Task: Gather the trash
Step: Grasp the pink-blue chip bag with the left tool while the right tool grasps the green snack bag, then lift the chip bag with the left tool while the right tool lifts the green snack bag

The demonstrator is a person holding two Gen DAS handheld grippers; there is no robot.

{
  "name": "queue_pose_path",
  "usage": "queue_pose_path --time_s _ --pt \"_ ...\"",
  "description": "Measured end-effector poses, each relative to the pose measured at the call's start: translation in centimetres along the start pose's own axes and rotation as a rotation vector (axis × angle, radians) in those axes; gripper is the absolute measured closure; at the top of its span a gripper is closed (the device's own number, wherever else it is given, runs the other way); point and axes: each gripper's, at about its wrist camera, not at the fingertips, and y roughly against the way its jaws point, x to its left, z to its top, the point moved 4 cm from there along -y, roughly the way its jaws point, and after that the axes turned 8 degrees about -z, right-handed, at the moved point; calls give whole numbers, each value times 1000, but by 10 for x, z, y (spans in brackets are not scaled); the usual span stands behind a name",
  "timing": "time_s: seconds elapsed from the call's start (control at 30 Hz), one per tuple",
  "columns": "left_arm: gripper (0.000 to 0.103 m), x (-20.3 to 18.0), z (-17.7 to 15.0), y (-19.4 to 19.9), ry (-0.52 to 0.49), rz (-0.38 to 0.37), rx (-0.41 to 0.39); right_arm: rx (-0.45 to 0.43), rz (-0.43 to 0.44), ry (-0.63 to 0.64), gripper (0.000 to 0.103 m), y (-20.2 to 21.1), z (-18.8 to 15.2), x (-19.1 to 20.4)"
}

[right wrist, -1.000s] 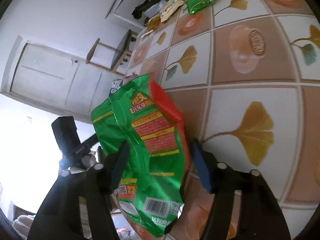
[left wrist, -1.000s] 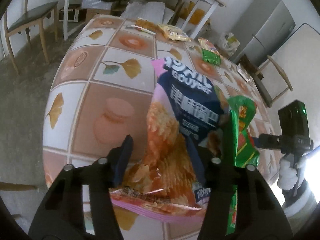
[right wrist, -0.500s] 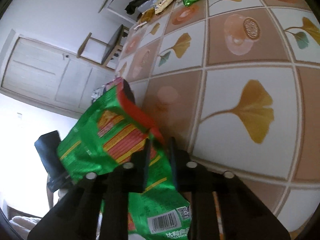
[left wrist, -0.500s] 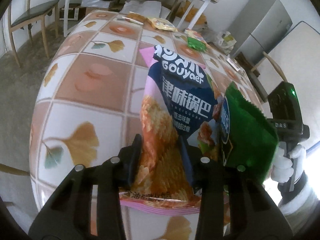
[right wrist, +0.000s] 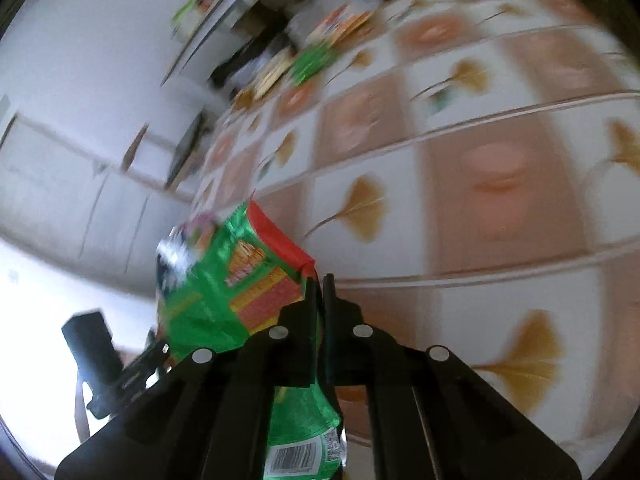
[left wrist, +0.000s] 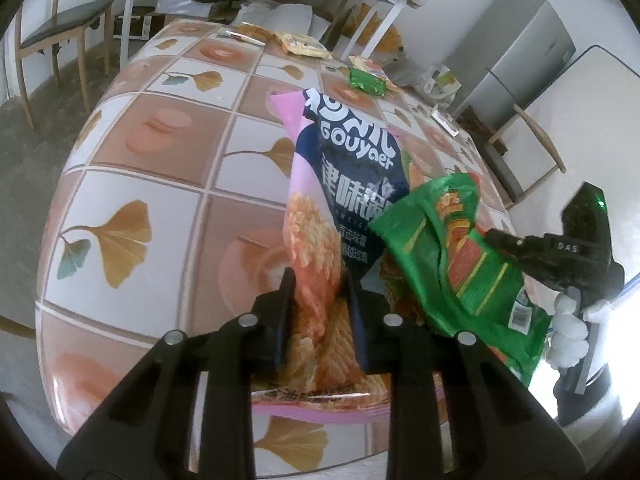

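**Two snack bags gripped above a tiled table**

Left gripper (left wrist: 320, 292), black, two-fingered: jaws narrow and closing, pads pressing on the lower half of a pink and navy crisp bag (left wrist: 332, 216). Bag upright and crumpled, bottom seam hanging just behind the fingers, over the table's near edge.

Right gripper (right wrist: 319, 292): jaws pinched almost together on a green snack wrapper (right wrist: 240, 292) with red and yellow print. Wrapper fanning out to the left of the fingers, barcode end drooping below them. In the left wrist view, same green wrapper (left wrist: 460, 264) just right of the crisp bag and overlapping its edge, held from the right by a white-gloved hand (left wrist: 568, 332) on the black handle.

Table (left wrist: 132, 184) covered in a cloth of pink and white squares with ginkgo leaves. More trash near the far edge: a small green packet (left wrist: 367, 81), a yellow packet (left wrist: 304, 44). Wooden chair (left wrist: 60, 28) beyond the table's left side, grey cabinet (left wrist: 528, 52) at far right. Right wrist view heavily blurred.
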Motion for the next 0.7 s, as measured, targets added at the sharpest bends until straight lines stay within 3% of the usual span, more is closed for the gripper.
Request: queue_pose_path --time_s 0.1,0.2,0.23,0.3,0.53,0.7 --pt "80 -6 -3 -4 -5 -12 10 -47 -32 -60 98 19 5 -20" --pt "80 -10 -7 -7 -15 -15 18 -24 -13 -83 94 30 0 -28" --pt "80 -11 -7 -7 -17 -15 19 1 -12 -86 88 34 -4 -32" --pt "80 -12 -8 -8 -22 -16 20 45 -1 -100 59 35 -14 -36" --pt "80 -12 -9 -8 -27 -18 21 268 70 -143 55 20 -57 -46" --pt "80 -13 -9 -8 -28 -18 22 314 216 -181 55 0 -56 -37"
